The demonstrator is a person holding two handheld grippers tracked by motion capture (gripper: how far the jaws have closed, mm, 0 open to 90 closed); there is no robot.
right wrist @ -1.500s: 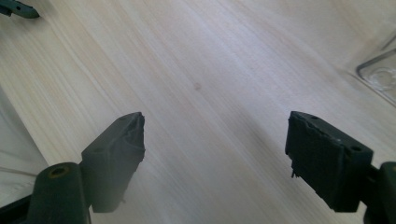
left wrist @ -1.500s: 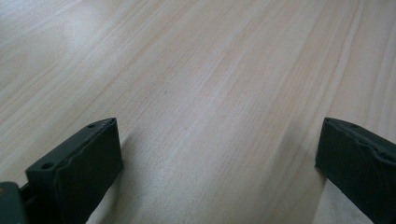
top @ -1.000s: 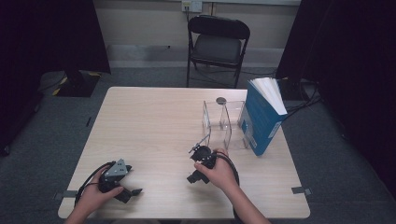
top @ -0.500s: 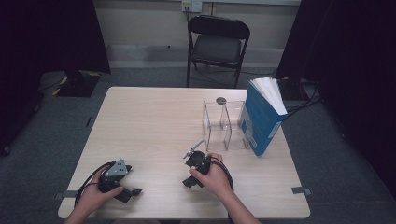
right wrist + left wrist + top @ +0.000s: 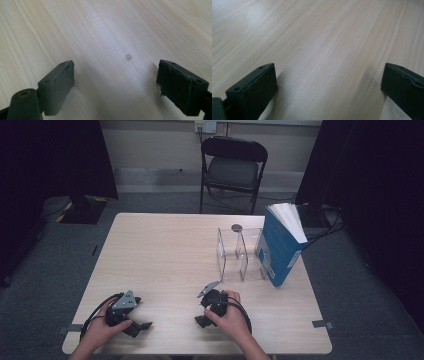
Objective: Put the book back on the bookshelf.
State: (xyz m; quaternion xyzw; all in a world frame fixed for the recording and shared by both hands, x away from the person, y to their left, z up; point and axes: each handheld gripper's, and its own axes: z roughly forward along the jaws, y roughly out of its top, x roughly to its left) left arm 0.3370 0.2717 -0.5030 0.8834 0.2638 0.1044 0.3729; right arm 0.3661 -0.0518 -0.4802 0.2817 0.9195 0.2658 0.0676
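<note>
A clear acrylic holder (image 5: 239,255) with upright dividers stands on the far right part of the wooden table (image 5: 165,250), well ahead of both grippers' fingers, with a blue book (image 5: 281,245) leaning at its right side and a small dark disc (image 5: 236,227) just behind it. The right gripper (image 5: 202,312) rests low near the table's front edge, its jaws having just been opening, now wide apart with only bare wood and a faint round mark (image 5: 128,57) between them. The left gripper (image 5: 142,326), near the front left corner, also holds its fingers (image 5: 259,87) wide apart over bare wood. A good close here likely means setting both grippers down gently, clear of the holder.
</note>
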